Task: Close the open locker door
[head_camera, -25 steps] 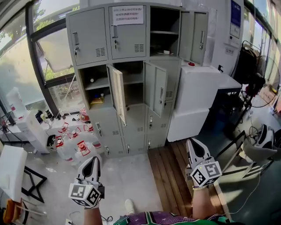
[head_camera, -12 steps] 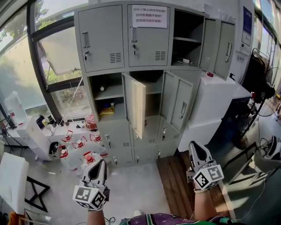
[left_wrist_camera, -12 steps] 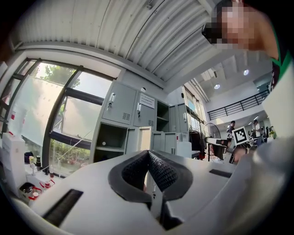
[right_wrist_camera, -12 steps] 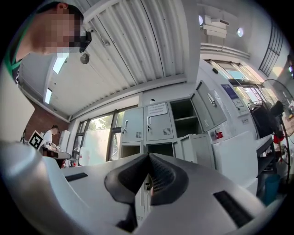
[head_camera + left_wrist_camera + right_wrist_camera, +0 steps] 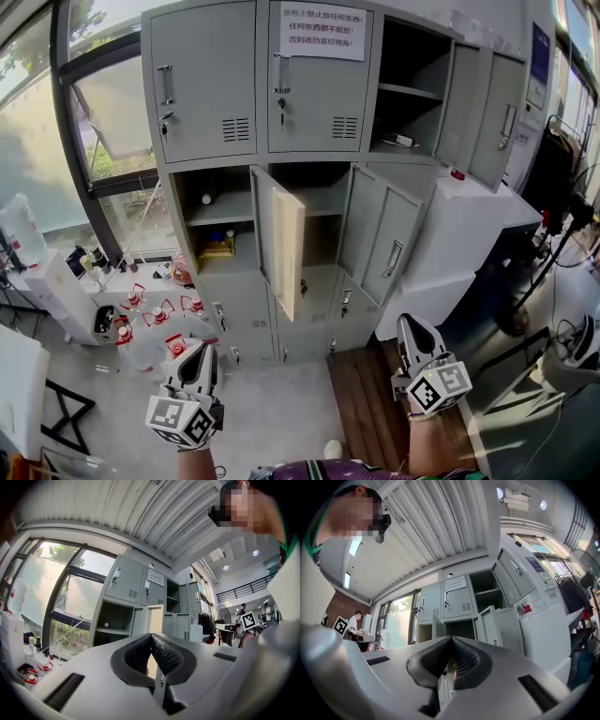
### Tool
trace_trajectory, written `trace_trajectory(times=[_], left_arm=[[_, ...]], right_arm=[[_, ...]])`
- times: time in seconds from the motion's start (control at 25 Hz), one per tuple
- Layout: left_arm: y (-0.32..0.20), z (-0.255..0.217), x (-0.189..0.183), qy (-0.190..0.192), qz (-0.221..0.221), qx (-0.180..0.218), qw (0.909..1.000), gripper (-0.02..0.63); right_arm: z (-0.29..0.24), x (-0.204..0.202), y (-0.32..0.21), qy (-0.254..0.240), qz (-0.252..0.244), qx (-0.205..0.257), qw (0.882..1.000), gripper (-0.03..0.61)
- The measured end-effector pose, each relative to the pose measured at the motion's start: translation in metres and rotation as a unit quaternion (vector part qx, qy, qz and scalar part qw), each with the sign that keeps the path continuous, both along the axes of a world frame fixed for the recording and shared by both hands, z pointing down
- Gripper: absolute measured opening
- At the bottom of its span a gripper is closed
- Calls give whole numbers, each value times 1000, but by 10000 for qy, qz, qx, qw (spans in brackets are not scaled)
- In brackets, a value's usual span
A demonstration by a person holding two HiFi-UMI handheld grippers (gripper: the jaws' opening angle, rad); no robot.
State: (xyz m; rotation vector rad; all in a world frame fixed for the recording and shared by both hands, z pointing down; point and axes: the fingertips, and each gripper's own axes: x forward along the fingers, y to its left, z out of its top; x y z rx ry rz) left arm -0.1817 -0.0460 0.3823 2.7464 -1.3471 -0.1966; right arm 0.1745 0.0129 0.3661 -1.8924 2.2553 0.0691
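Note:
A grey locker cabinet [image 5: 309, 131] stands ahead by the window. In its middle row one door [image 5: 281, 239] swings out toward me, edge-on, and a second door [image 5: 384, 234] hangs open to its right. The top right compartment [image 5: 408, 84] is open too, its door [image 5: 497, 117] swung right. My left gripper [image 5: 200, 352] is low at the left, shut and empty, well short of the cabinet. My right gripper [image 5: 410, 328] is low at the right, also shut with nothing in it. The left gripper view shows the shut pads [image 5: 151, 637] with the lockers [image 5: 140, 602] behind; the right gripper view shows the same [image 5: 451, 639].
Water jugs with red caps [image 5: 150, 314] crowd the floor left of the cabinet beside a white unit [image 5: 56, 281]. A white box [image 5: 459, 234] stands right of the lockers. A wooden platform [image 5: 375, 403] lies under my right gripper. A fan and cables [image 5: 572, 216] are at far right.
The view has drawn closer to the cabinet and lifted a little. Both grippers stay shut and low, in much the same places in view.

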Motion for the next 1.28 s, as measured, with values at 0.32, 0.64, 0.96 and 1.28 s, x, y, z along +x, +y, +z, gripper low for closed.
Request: trace_trajectory(times=[0.32, 0.64, 0.96, 1.28], left_arm=[[-30, -16, 76, -79, -89, 97, 9999, 21], [-59, -20, 120, -161, -100, 170, 9997, 21], [-95, -18, 147, -555, 724, 335, 9953, 260], [-124, -11, 160, -540, 1086, 228, 9924, 264]], right_arm=[[-6, 43, -47, 60, -845, 18, 9964, 6], [-5, 71, -77, -15, -988, 58, 9951, 6], [-7, 64, -107, 57, -815, 105, 9966, 6], [-3, 44, -131, 54, -875, 63, 9961, 6]])
